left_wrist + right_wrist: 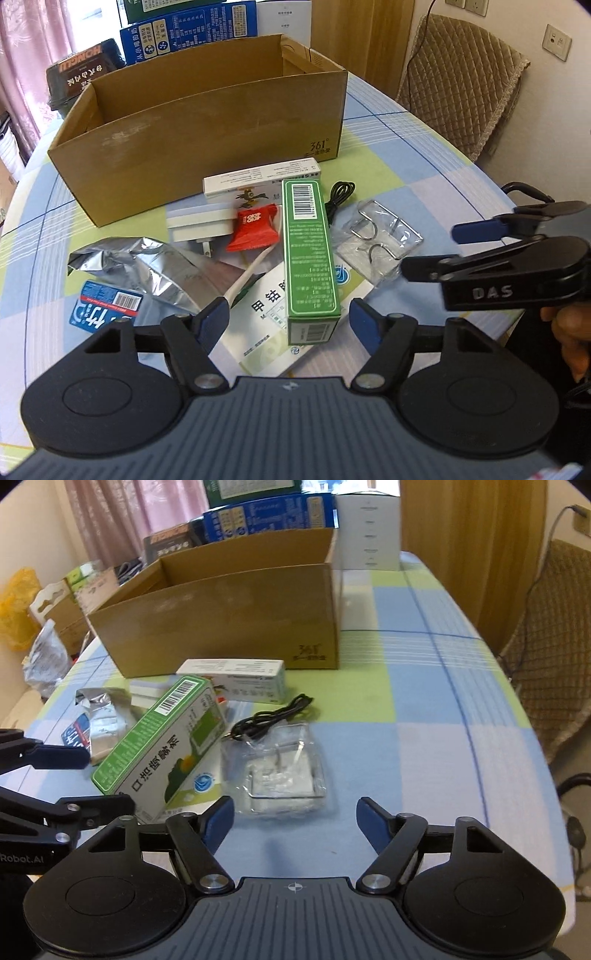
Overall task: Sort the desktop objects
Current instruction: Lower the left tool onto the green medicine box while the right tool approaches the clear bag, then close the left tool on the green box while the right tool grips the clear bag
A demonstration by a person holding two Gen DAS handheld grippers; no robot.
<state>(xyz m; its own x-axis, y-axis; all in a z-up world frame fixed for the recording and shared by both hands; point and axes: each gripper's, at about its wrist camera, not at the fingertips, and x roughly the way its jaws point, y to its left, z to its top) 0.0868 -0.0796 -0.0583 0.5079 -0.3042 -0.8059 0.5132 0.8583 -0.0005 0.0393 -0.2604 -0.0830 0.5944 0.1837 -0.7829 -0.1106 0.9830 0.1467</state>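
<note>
A pile of desktop objects lies before an open cardboard box (pixel 207 122); the box also shows in the right wrist view (pixel 229 616). A green carton (pixel 309 254) lies on a white medicine box (pixel 273 328). My left gripper (pixel 288 325) is open, its fingers either side of the green carton's near end, not touching. My right gripper (pixel 295 821) is open and empty, just short of a clear plastic bag of metal hooks (pixel 284 771). The green carton (pixel 162 746) lies to its left. The right gripper also shows in the left wrist view (pixel 432 251).
Around the carton lie a silver foil pouch (pixel 147 269), a blue card (pixel 105 308), a red packet (pixel 255 229), a white plug adapter (pixel 199 225), a long white box (pixel 258 177) and a black cable (pixel 269 720). Cartons are stacked behind the box. A padded chair (pixel 461 81) stands at the right.
</note>
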